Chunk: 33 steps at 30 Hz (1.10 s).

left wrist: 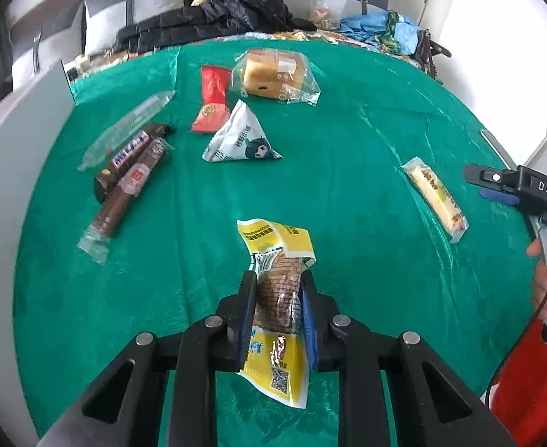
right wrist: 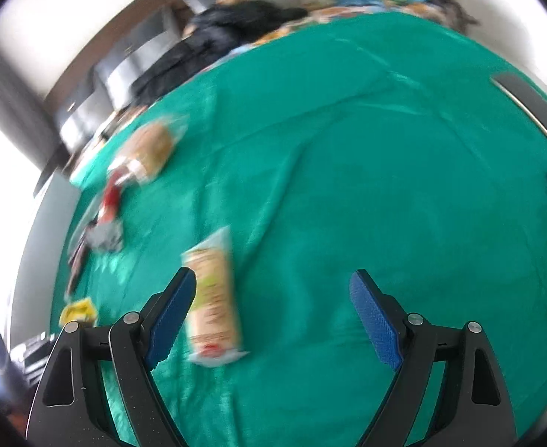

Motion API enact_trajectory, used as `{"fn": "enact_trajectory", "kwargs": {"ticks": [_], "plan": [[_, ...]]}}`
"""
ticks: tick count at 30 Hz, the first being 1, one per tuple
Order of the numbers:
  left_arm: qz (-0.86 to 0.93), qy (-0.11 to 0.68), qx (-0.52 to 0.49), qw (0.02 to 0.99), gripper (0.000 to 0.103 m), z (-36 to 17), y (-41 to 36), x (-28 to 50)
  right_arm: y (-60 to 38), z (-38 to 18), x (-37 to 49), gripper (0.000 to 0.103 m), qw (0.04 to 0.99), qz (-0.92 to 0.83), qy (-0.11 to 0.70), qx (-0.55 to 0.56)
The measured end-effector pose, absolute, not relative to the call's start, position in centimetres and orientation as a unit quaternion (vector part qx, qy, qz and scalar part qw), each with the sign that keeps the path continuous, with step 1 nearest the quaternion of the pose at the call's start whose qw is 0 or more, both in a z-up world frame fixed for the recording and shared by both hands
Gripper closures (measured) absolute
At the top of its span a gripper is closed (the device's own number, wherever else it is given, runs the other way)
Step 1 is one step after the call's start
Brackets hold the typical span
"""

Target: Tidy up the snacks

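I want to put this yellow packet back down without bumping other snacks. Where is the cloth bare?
Bare green cloth lies between the white triangular pouch and the pale long bar, and at the near left below the brown sausage sticks. It is crowded at the far left, around the red packet and bread loaf.

Green cloth; yellow-and-clear packet, brown grid-patterned cake; red pouch farther along the cloth; blue pads.
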<state>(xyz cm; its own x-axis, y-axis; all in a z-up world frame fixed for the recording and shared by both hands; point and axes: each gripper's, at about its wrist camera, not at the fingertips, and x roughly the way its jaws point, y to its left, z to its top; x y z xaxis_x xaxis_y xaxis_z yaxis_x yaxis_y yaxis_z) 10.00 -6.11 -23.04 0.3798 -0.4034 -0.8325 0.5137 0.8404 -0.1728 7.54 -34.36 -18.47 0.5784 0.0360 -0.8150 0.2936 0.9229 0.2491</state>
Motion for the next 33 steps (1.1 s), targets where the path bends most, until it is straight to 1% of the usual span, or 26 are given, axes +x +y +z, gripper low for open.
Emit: {"fn": "enact_trajectory", "kwargs": {"ticks": [3,4,7,8,9,10,11,14,17,21,24,29,33], "plan": [[-0.281,0.473,0.073,0.832,0.085,-22.8,-6.0,9.4,-30.5,-18.7,8.4,0.017,0.873,-0.047,0.472,0.116],[-0.283,0.469,0.073,0.833,0.088,-22.8,-6.0,9.4,-29.6,-19.1,8.7,0.017,0.87,-0.044,0.481,0.098],[-0.285,0.461,0.049,0.839,0.092,-22.1,-5.5,9.7,-27.6,-20.8,9.6,0.019,0.851,-0.047,0.521,0.05],[-0.284,0.459,0.038,0.841,0.093,-21.8,-5.1,9.8,-27.3,-21.3,9.5,0.025,0.846,-0.05,0.53,0.04],[-0.285,0.459,0.026,0.841,0.093,-21.6,-4.8,10.0,-27.2,-21.2,9.3,0.055,0.845,-0.061,0.53,0.023],[-0.287,0.461,0.005,0.84,0.093,-21.4,-4.1,10.2,-27.0,-21.1,9.1,0.07,0.847,-0.067,0.528,0.009],[-0.288,0.461,-0.013,0.839,0.093,-21.2,-3.5,10.3,-27.3,-20.9,9.0,0.072,0.846,-0.062,0.53,0.017],[-0.288,0.458,-0.068,0.838,0.093,-20.1,-1.5,10.6,-28.6,-20.0,8.4,0.072,0.848,-0.048,0.524,0.071],[-0.286,0.44,-0.128,0.841,0.093,-17.8,1.6,10.5,-29.7,-18.2,7.7,0.072,0.851,-0.004,0.503,0.154],[-0.265,0.413,-0.194,0.849,0.093,-14.5,7.6,11.0,-27.5,-15.6,8.0,0.072,0.851,0.04,0.493,0.174],[-0.221,0.399,-0.217,0.863,0.093,-12.7,13.7,12.1,-22.1,-12.3,9.7,0.072,0.855,0.102,0.481,0.168],[-0.109,0.401,-0.193,0.889,0.093,-11.8,23.9,14.8,-8.4,-6.8,14.4,0.072,0.849,0.23,0.457,0.134],[-0.043,0.412,-0.151,0.898,0.091,-12.2,28.6,16.3,2.1,-4.3,17.8,0.072,0.846,0.287,0.44,0.089]]}}
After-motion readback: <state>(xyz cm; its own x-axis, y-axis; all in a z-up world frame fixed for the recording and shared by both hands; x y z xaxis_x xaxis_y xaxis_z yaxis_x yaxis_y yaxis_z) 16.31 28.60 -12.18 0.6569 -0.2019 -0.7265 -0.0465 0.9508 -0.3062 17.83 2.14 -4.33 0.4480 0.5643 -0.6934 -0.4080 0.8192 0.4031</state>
